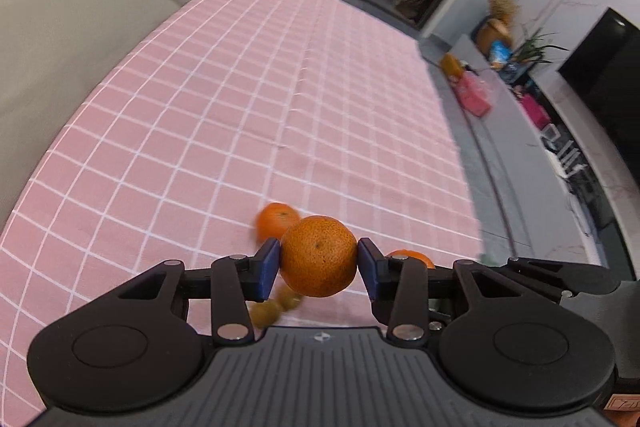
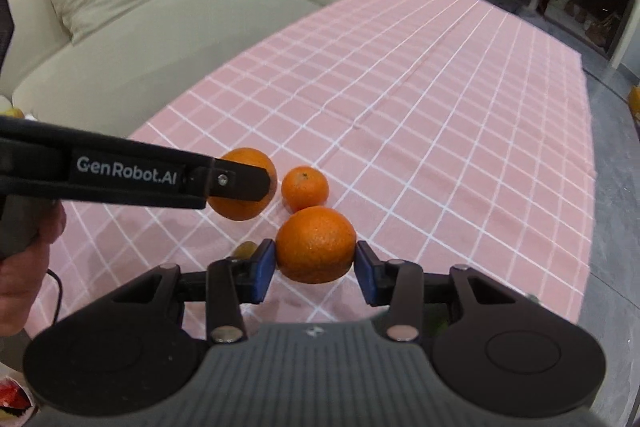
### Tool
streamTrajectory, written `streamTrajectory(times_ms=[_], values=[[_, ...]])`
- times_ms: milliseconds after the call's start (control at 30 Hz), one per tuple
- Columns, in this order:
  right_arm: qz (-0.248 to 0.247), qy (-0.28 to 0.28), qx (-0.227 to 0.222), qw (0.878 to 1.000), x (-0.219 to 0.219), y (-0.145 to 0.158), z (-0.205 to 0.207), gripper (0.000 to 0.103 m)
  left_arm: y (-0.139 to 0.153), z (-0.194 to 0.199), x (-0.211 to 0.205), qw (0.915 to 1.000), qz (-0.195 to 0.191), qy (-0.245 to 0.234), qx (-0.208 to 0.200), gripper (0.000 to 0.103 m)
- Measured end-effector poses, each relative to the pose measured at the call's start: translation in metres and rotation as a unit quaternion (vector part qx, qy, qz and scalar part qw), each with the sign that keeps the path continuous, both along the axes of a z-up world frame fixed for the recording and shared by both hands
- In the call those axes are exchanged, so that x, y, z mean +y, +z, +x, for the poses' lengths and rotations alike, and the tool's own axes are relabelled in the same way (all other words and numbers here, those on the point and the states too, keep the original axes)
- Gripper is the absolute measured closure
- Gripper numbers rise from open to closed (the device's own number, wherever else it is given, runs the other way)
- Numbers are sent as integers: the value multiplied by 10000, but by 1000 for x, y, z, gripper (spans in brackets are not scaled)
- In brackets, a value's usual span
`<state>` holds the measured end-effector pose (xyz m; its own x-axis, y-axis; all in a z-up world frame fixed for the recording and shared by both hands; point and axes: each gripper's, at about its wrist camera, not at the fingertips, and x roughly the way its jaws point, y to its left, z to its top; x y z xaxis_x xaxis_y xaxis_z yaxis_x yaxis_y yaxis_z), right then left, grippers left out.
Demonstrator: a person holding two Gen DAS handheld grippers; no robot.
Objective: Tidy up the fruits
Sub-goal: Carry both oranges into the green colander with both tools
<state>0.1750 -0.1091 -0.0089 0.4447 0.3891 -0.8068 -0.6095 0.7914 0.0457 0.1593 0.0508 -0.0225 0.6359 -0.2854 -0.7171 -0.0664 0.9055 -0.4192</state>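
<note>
Oranges sit pinched in both tools: left gripper (image 1: 318, 263) clamps one orange (image 1: 318, 255), right gripper (image 2: 315, 259) another (image 2: 315, 244). Judging by this, carrying is underway; next comes setting each beside the loose mandarin (image 2: 305, 188) on the tablecloth (image 2: 460, 115).

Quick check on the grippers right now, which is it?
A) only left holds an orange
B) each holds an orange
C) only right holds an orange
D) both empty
B: in the left wrist view the left gripper has its blue pads against the sides of an orange, and in the right wrist view the right gripper clamps another orange the same way.
</note>
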Motion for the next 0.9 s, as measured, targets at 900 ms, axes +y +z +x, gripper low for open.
streamTrajectory(times_ms=[900], values=[[-172, -1409, 107, 9898, -139, -1, -56, 63, -11, -22, -134, 9701, 964, -2182, 438, 55]])
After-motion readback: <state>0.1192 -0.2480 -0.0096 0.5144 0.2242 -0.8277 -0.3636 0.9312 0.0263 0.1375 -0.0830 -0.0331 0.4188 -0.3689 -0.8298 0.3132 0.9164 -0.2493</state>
